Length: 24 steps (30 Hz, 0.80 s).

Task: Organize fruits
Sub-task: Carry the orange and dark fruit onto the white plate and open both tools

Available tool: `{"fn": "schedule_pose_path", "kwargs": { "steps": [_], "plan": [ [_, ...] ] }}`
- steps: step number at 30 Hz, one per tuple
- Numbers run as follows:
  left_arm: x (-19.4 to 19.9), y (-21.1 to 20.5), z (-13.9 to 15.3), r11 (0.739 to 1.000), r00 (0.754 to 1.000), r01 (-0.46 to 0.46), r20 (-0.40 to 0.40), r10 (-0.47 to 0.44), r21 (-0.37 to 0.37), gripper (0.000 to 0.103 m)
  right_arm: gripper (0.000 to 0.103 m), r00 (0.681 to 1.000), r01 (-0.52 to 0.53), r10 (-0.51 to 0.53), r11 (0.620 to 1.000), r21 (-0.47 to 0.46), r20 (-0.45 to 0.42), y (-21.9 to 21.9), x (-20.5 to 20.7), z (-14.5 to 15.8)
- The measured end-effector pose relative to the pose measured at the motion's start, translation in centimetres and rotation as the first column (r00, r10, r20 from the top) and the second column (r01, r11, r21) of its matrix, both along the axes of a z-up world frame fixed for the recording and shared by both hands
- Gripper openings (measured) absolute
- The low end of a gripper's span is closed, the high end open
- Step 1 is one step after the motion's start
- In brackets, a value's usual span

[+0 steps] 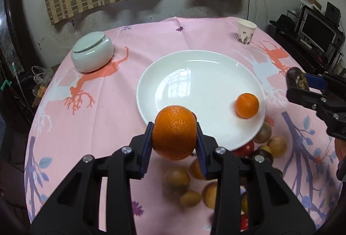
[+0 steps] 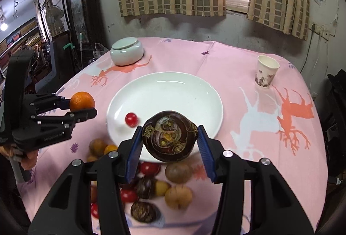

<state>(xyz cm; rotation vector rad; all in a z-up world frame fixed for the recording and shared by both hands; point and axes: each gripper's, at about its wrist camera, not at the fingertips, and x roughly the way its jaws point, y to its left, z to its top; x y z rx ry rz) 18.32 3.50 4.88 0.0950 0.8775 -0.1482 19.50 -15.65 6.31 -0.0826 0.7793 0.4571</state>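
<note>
Two loads held: left gripper (image 1: 174, 135) fingers clamped on orange (image 1: 174, 132), right gripper (image 2: 169, 143) fingers clasping dark fruit (image 2: 170, 136), both just short of plate (image 1: 201, 75) near edge.

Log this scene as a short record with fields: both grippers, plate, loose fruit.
left gripper: shut on large round orange
right gripper: shut on dark purple round fruit
white round plate: small orange in left wrist view; small red fruit in right wrist view
loose fruit pile: on pink tablecloth, at plate's near edge
far side: pale green lidded ceramic jar; patterned paper cup
</note>
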Motion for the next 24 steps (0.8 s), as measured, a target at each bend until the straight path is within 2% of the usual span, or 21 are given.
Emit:
{"fn": "schedule_pose_path", "kwargs": {
  "steps": [5, 9, 17, 18, 19, 20, 22, 24],
  "plan": [
    [4.2, 0.2, -2.0, 0.999, 0.998, -0.041, -0.039, 0.041, -0.004, 0.036, 0.050, 0.997, 0.035, -0.036, 0.999, -0.011, -0.062, 0.5, 4.4, -3.1],
    [6.8, -0.3, -3.5, 0.999, 0.998, -0.034, -0.057, 0.036, 0.040, 0.036, 0.050, 0.992, 0.069, -0.068, 0.998, 0.004, -0.106, 0.3, 7.5, -5.1],
    [10.6, -0.1, -6.7, 0.997, 0.983, -0.072, -0.165, 0.076, 0.027, 0.038, 0.052, 0.980, 0.095, -0.097, 0.995, -0.020, -0.174, 0.8, 9.7, -7.6],
    [10.6, -0.1, -6.9, 0.997, 0.983, -0.073, -0.166, 0.077, 0.030, 0.040, 0.054, 0.979, 0.093, -0.097, 0.995, -0.029, -0.180, 1.0, 9.8, -7.7],
    [10.4, -0.2, -6.7, 0.997, 0.986, -0.069, -0.152, 0.073, 0.029, 0.051, 0.057, 0.980, 0.098, -0.105, 0.994, -0.046, -0.170, 1.2, 9.7, -7.7],
    [10.1, -0.3, -6.4, 0.997, 0.989, -0.072, -0.130, 0.076, 0.036, 0.068, 0.065, 0.982, 0.102, -0.109, 0.993, -0.053, -0.157, 1.3, 9.5, -7.5],
    [9.1, -0.6, -5.2, 0.995, 0.994, -0.087, -0.061, 0.090, 0.054, 0.077, 0.069, 0.988, 0.107, -0.112, 0.993, -0.049, -0.108, 1.4, 8.8, -6.5],
    [8.4, -0.8, -4.1, 0.995, 0.996, -0.082, -0.036, 0.085, 0.062, 0.077, 0.069, 0.990, 0.123, -0.127, 0.991, -0.058, -0.067, 1.1, 8.2, -5.6]
  ]
}}
